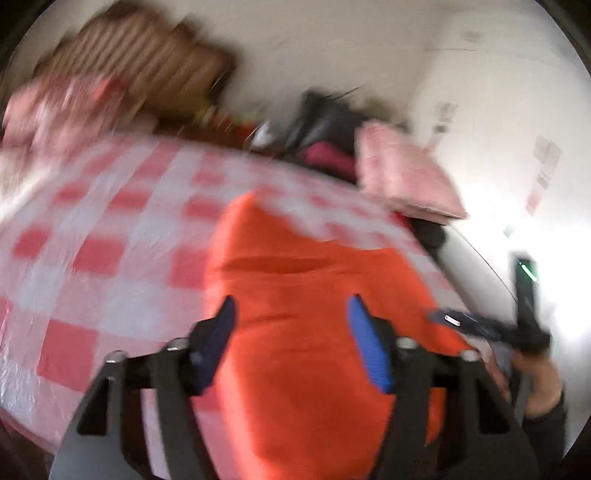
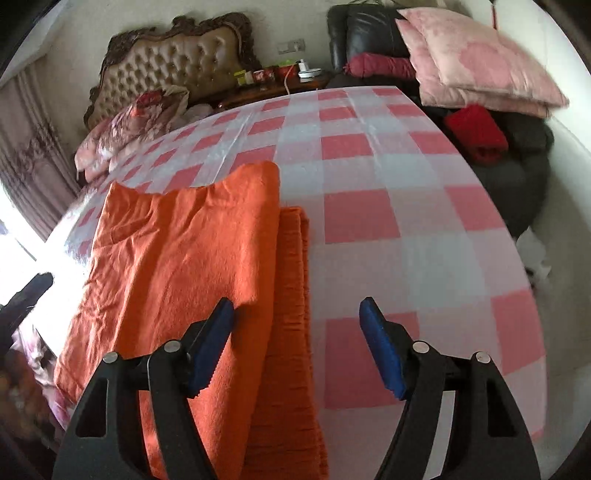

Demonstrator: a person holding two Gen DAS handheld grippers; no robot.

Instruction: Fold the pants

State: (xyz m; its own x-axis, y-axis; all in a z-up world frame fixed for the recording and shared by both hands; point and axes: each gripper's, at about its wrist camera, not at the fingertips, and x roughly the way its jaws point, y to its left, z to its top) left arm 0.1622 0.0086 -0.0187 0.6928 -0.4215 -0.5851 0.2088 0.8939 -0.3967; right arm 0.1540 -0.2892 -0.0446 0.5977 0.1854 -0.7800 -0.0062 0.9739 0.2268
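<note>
Orange pants (image 2: 177,266) lie folded on a red-and-white checked table cover (image 2: 388,221), with a second orange layer (image 2: 291,295) showing along their right edge. My right gripper (image 2: 297,310) is open above the pants' near right edge, nothing between its blue pads (image 2: 380,347). The left wrist view is blurred by motion. There my left gripper (image 1: 291,306) is open over the orange pants (image 1: 295,295), holding nothing. The right gripper (image 1: 480,325) and the hand (image 1: 543,384) holding it show at the right of that view.
A tufted headboard (image 2: 173,66) and floral pillows (image 2: 125,129) sit at the far left. Pink cushions (image 2: 476,66), a red cloth (image 2: 476,133) and a dark sofa (image 2: 369,33) stand at the far right. A bedside table (image 2: 280,85) holds small items. The checked cover's right half is bare.
</note>
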